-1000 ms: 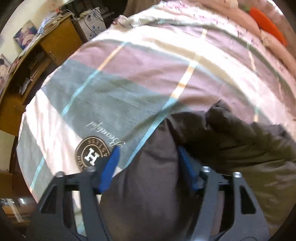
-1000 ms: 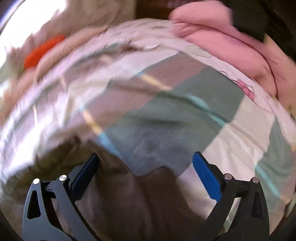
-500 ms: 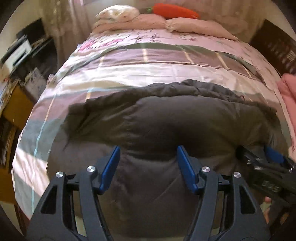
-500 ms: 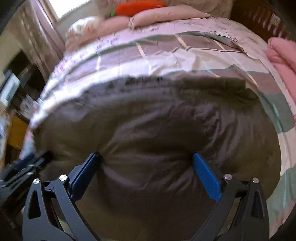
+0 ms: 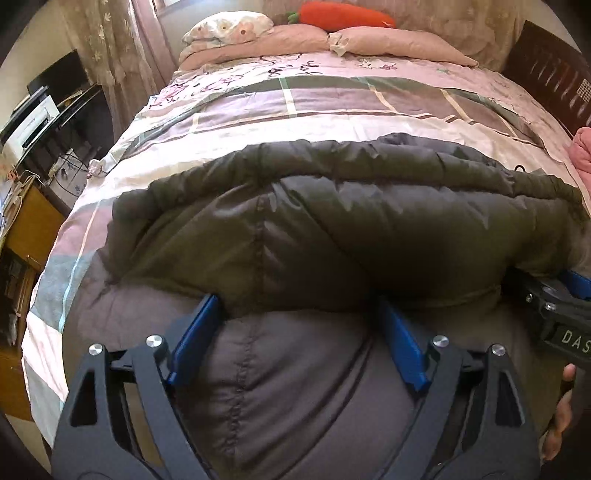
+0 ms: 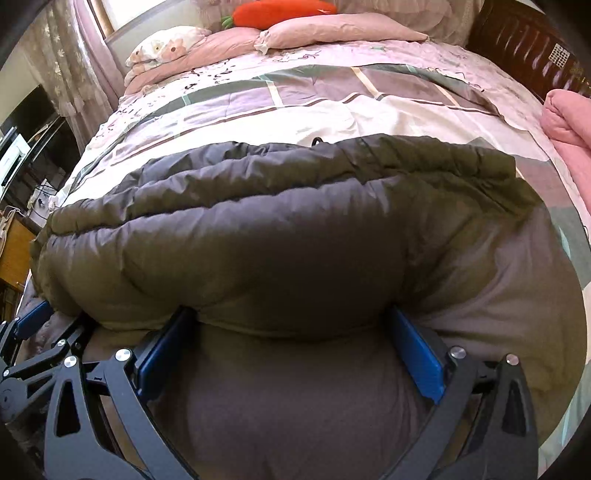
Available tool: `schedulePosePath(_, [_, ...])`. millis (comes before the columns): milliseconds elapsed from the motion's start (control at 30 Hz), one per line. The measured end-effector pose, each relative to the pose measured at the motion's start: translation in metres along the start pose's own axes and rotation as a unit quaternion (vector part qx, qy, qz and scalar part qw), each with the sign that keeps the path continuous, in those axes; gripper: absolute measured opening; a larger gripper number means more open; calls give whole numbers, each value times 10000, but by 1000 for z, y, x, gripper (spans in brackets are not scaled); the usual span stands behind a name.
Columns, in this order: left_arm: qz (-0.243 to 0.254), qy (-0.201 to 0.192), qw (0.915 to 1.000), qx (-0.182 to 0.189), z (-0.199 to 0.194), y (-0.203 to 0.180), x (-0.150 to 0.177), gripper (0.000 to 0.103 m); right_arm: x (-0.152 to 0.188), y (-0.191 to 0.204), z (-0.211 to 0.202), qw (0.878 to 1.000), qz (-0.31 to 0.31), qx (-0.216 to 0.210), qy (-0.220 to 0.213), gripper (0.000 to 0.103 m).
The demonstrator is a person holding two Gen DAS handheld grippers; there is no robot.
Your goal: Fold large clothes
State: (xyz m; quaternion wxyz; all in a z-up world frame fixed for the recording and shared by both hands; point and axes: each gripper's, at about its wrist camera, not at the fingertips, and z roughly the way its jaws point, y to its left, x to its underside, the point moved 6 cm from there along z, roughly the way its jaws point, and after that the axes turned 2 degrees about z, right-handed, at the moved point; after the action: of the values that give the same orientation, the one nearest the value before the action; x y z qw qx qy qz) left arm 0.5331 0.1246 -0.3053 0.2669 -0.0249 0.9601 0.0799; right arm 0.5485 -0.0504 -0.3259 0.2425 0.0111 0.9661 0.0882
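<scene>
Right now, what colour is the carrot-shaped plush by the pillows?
The carrot plush is orange-red with a green leafy end, clearest in the right wrist view.

Dark olive-grey quilted jacket (image 5: 332, 229), paler grey on the lining nearest the camera. Checked quilt (image 5: 332, 107) in mauve, cream, grey-green, thin yellow and teal lines. Dusty pink pillows (image 5: 388, 42); white pillow (image 5: 229, 24) with flower print. Orange carrot cushion (image 5: 343, 14), green top. Pink blanket (image 6: 569, 114). Black grippers, blue pads (image 5: 197, 338).
</scene>
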Motion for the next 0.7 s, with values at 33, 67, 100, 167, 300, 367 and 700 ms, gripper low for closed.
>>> schedulePosePath(33, [20, 10, 10000, -9, 1, 0, 0, 87, 0, 0, 1, 10000, -5, 9, 0, 102])
schedulePosePath(67, [32, 15, 10000, -18, 2, -1, 2, 87, 1, 0, 2, 10000, -11, 23, 5, 102])
schedulePosePath(100, [52, 20, 10000, -26, 2, -1, 2, 87, 1, 0, 2, 10000, -13, 34, 9, 102])
schedulePosePath(167, [77, 38, 10000, -41, 3, -1, 3, 88, 2, 1, 3, 10000, -28, 52, 12, 102])
schedulePosePath(300, [79, 83, 9999, -67, 4, 0, 3, 88, 3, 1, 4, 10000, -43, 76, 24, 102])
schedulePosePath(367, [79, 103, 9999, -91, 6, 0, 4, 89, 4, 1, 4, 9999, -56, 90, 20, 102])
schedulePosePath(700, [58, 229, 9996, -164, 16, 3, 6, 93, 7, 3, 15, 9996, -158, 205, 59, 102])
